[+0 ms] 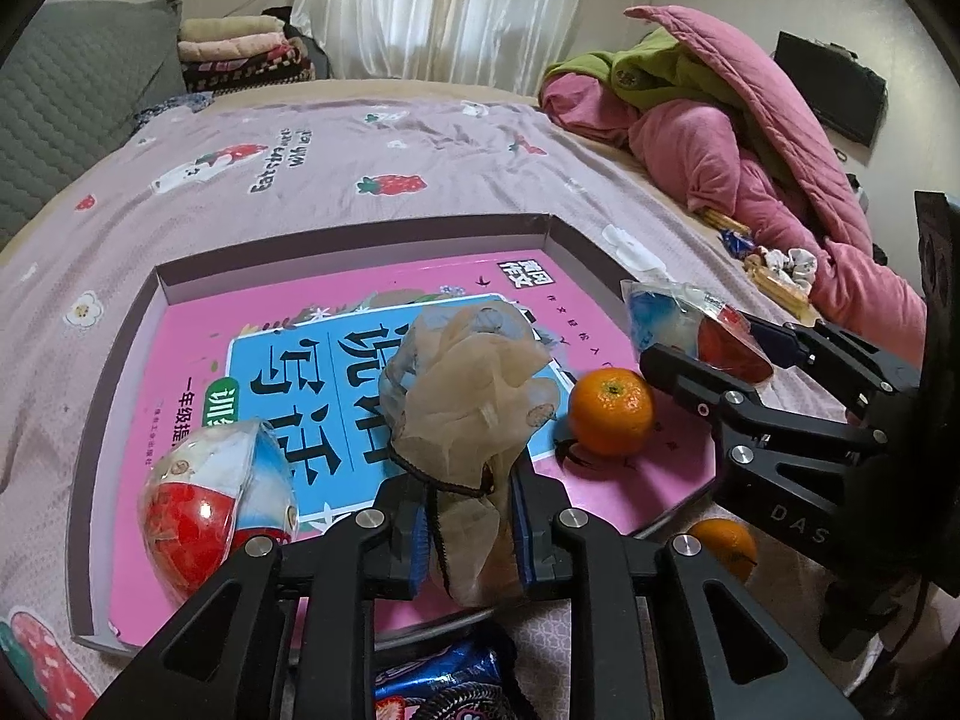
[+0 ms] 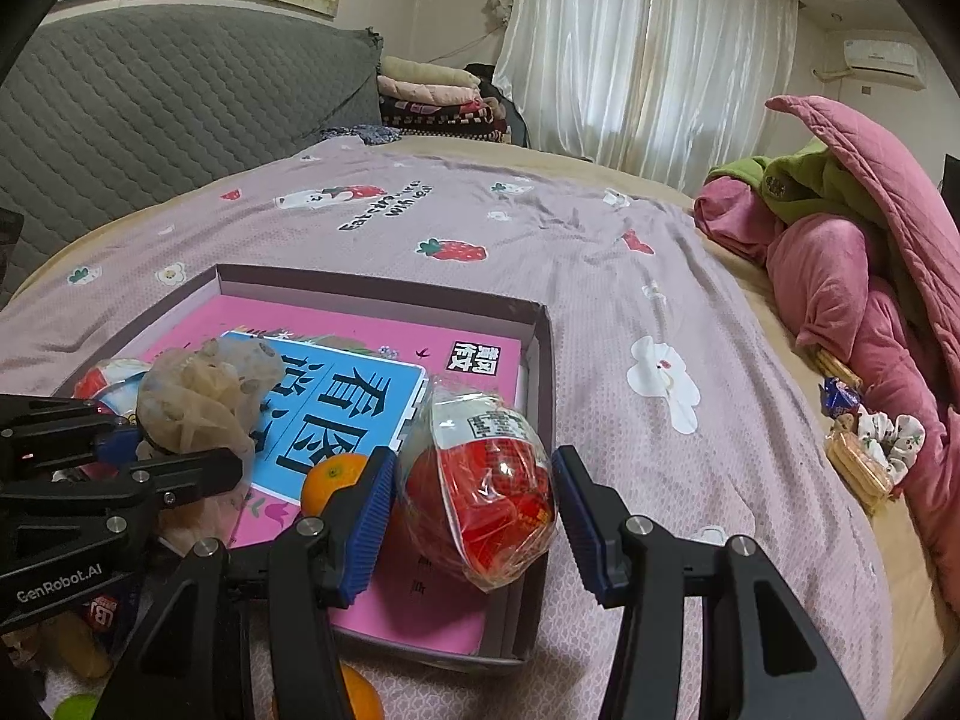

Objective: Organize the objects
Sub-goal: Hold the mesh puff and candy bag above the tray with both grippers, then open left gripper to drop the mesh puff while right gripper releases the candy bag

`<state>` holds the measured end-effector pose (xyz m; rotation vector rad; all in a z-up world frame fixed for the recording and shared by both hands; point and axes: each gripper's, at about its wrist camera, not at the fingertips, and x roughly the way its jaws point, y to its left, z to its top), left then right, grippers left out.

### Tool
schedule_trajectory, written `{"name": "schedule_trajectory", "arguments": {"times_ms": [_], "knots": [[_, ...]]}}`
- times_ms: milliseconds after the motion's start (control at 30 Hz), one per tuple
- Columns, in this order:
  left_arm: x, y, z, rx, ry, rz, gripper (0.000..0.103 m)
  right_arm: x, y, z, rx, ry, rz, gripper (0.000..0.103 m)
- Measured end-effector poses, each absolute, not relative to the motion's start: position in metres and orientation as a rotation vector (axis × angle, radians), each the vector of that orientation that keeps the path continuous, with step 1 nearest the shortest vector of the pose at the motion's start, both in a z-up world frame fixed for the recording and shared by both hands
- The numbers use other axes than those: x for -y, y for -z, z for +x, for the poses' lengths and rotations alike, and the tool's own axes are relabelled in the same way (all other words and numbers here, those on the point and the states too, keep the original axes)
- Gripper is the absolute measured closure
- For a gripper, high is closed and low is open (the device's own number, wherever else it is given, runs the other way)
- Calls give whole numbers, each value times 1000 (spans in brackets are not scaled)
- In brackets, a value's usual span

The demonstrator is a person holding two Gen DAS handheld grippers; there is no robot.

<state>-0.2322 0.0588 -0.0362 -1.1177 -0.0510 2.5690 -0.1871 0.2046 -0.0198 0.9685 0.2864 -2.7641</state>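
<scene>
A shallow grey box (image 1: 360, 234) on the bed holds a pink and blue book (image 1: 198, 348). On the book lie a mandarin (image 1: 611, 411) and a wrapped red and white egg toy (image 1: 204, 510). My left gripper (image 1: 471, 546) is shut on a beige mesh fabric bundle (image 1: 468, 372), which stands up over the book. My right gripper (image 2: 474, 510) is shut on a second wrapped egg toy (image 2: 480, 480), held over the box's right wall (image 2: 540, 372). The left wrist view shows that gripper (image 1: 708, 348) and its egg (image 1: 678, 318) at the right.
A second mandarin (image 1: 726, 540) lies outside the box near its front corner, and a blue biscuit pack (image 1: 444, 684) lies under my left gripper. Snack bars (image 2: 858, 462), a scrunchie (image 2: 894, 432) and a pink quilt (image 2: 840, 276) lie at the right. Strawberry-print sheet (image 2: 540, 228) stretches beyond.
</scene>
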Motion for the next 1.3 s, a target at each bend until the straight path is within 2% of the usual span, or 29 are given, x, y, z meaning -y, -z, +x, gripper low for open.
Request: {"name": "schedule_trajectory", "arguments": {"times_ms": [233, 367, 500, 600, 767, 933, 1033, 1167, 1300], "knots": [[-55, 39, -235, 89, -2554, -1136, 76, -206, 21, -187, -264, 2759, 981, 50], [-54, 40, -236, 101, -2551, -1143, 67, -208, 21, -186, -250, 2753, 991, 50], [-54, 39, -236, 103, -2551, -1137, 64, -208, 21, -185, -243, 2754, 996, 50], [-55, 38, -235, 101, -2552, -1135, 59, -209, 20, -185, -239, 2758, 993, 44], [-53, 35, -234, 109, -2561, -1120, 53, -209, 19, -184, -241, 2764, 989, 42], [-52, 31, -232, 110, -2572, -1102, 47, -210, 17, -182, -244, 2775, 971, 36], [-52, 30, -232, 112, -2572, -1100, 46, -210, 15, -181, -241, 2775, 965, 34], [-49, 25, -231, 141, -2564, -1103, 37, -211, 13, -180, -238, 2783, 953, 34], [-45, 20, -229, 153, -2574, -1080, 36, -212, 11, -180, -233, 2791, 940, 32]]}}
